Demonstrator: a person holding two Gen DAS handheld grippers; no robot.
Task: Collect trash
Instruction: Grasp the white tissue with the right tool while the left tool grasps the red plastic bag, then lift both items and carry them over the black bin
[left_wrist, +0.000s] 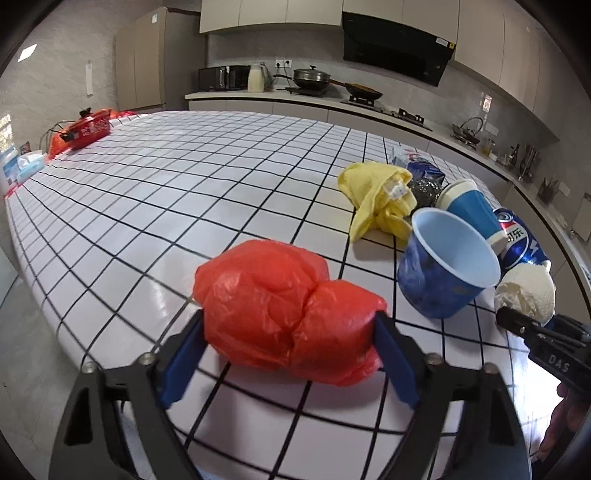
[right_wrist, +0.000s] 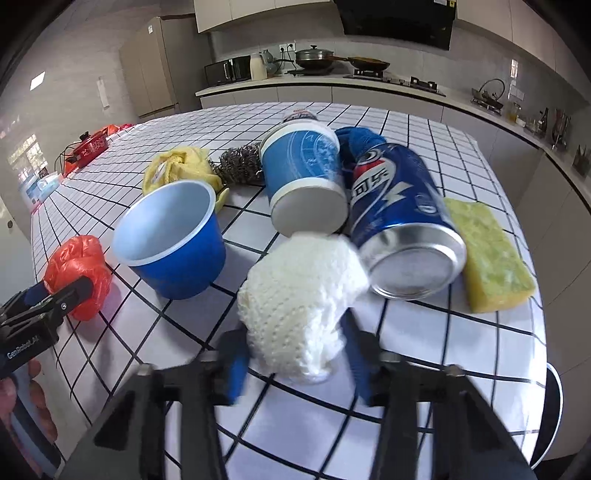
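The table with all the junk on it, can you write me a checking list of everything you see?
Surface: checked table, white squares, black lines.
Job's things: red plastic bag; crumpled white paper towel; blue cup upright; paper cup and Pepsi can on their sides.
Clutter: yellow cloth, steel scourer, yellow sponge.
Grippers: left gripper around the bag; right gripper around the towel.
Cables: black cord at red pot.
Surroundings: kitchen counter, stove.

A blue cloth (right_wrist: 360, 138) shows only partly behind the soda can (right_wrist: 397, 206) and paper cup (right_wrist: 303, 173). The right gripper (right_wrist: 295, 363) is motion-blurred, its fingers (right_wrist: 234, 369) smeared. A person's hand (left_wrist: 561, 424) is cut off at the frame edge.
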